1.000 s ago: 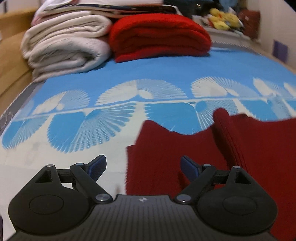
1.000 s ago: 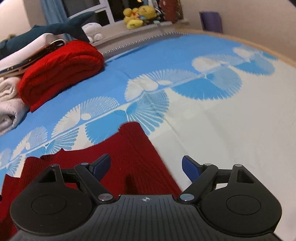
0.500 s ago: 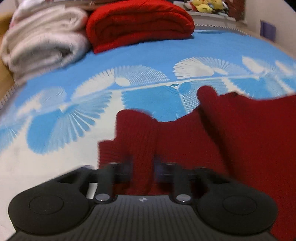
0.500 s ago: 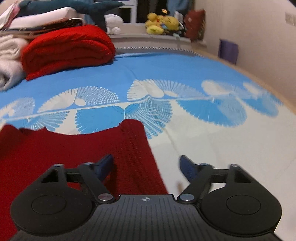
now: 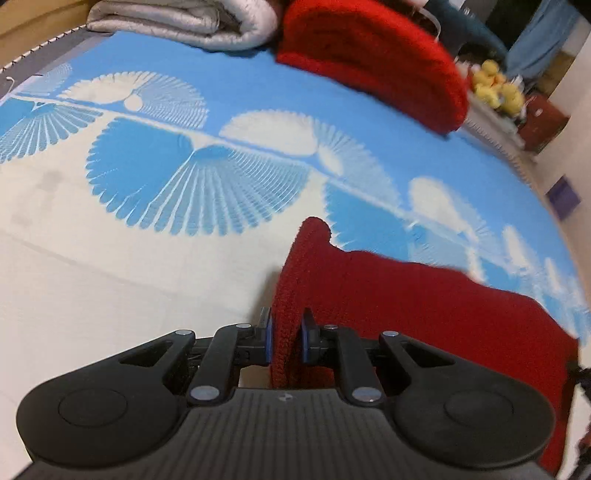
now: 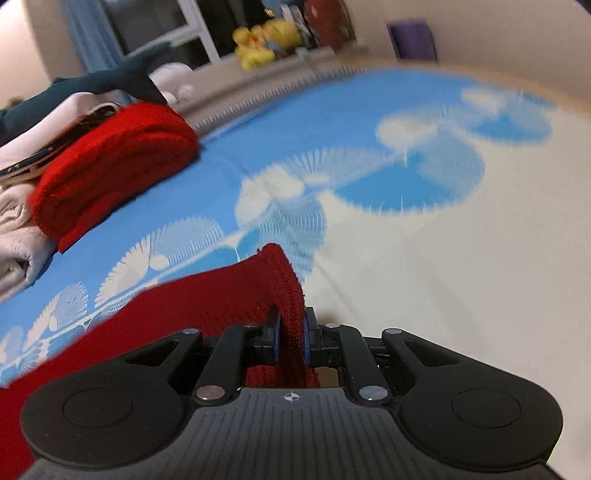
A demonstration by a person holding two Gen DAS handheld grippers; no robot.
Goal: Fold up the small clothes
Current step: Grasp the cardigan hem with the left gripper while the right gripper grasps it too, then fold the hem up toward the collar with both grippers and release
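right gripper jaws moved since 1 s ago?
Yes. The right gripper was open over the dark red garment; now it is shut on its edge, lifting it off the bedspread.

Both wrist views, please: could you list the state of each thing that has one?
Left gripper: shut on dark red garment.
Right gripper: shut on the same garment's other edge.
Dark red garment: pinched at both edges, raised.
Bright red blanket: folded.
White blanket: folded.

A bed (image 5: 110, 280) with blue-and-white fan-print cover carries a dark red garment (image 5: 424, 306), red blanket (image 5: 369, 62) and grey quilt (image 5: 192, 22).
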